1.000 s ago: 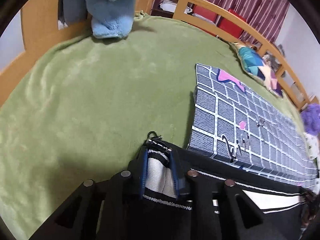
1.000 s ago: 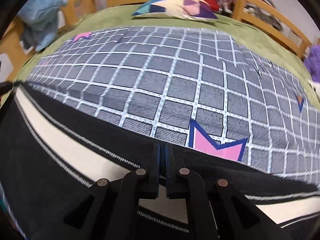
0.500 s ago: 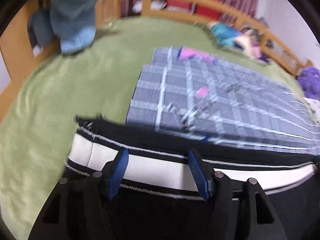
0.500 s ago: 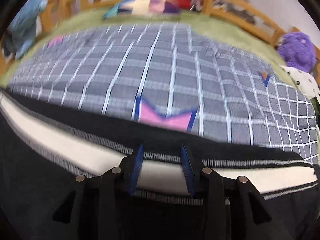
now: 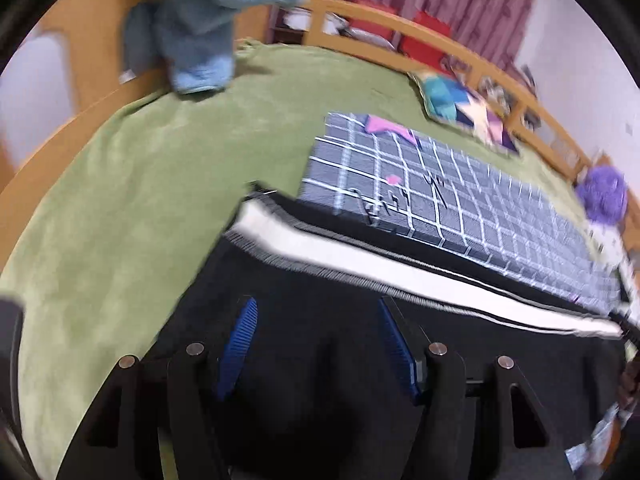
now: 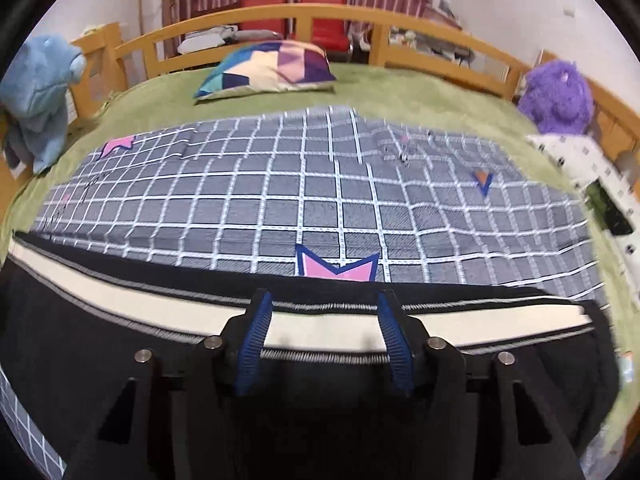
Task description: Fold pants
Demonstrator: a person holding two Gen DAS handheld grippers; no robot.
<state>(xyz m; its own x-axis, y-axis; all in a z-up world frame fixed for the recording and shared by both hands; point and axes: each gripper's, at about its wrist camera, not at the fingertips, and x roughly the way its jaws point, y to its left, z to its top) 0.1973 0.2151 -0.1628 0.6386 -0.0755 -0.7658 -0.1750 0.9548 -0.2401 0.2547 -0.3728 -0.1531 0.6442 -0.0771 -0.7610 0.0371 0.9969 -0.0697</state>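
Note:
Black pants with a white side stripe lie flat across the near edge of a grey checked blanket; they also show in the right wrist view. My left gripper is open and empty, hovering over the black fabric near the pants' left end. My right gripper is open and empty, its blue-padded fingers straddling the white stripe near the right end.
The checked blanket lies on a green bedspread inside a wooden bed rail. A blue plush sits far left, a purple plush far right, a patterned pillow at the back.
Both grippers opened and let go of the pants' striped edge, then drew back toward me. The pants now lie flat on the bed.

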